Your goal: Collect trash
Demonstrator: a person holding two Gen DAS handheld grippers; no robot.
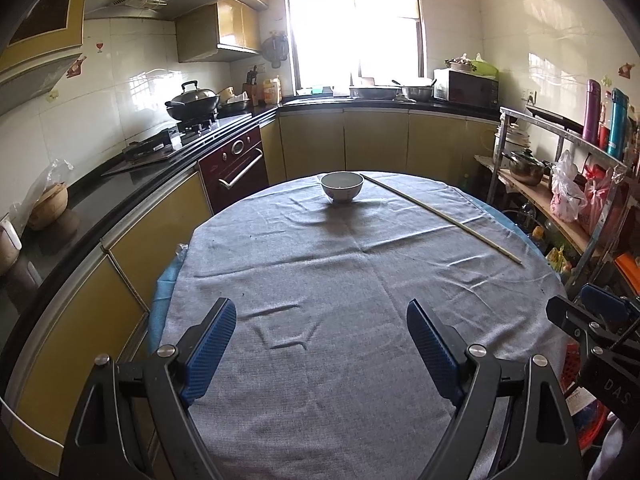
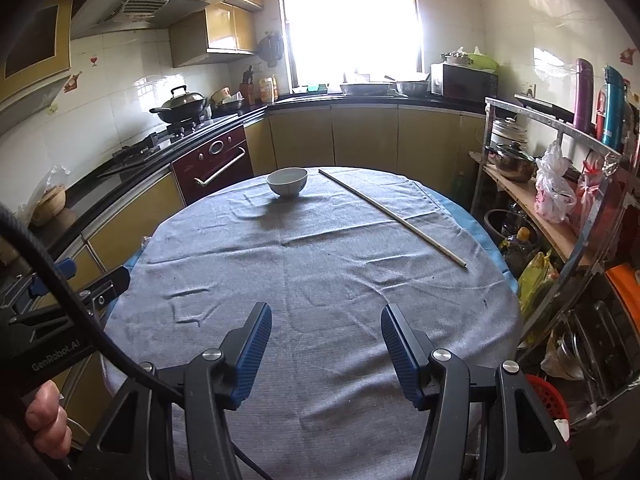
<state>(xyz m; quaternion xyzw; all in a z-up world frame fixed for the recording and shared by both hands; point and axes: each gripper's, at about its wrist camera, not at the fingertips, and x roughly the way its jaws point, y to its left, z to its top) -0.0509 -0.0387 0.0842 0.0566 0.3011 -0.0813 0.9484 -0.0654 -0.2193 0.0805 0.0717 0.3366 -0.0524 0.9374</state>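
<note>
Both tools hover over the near edge of the bench (image 1: pixel 320 400), released and empty: left hand-held gripper (image 1: pixel 322 320), right hand-held gripper (image 2: pixel 326 326). No trash is collected yet. A bowl (image 1: pixel 342 186) stands at the far end; a thin stick (image 1: pixel 440 216), the probable trash, lies far right. The bowl's contents cannot be seen, and no bin is identifiable.
</note>
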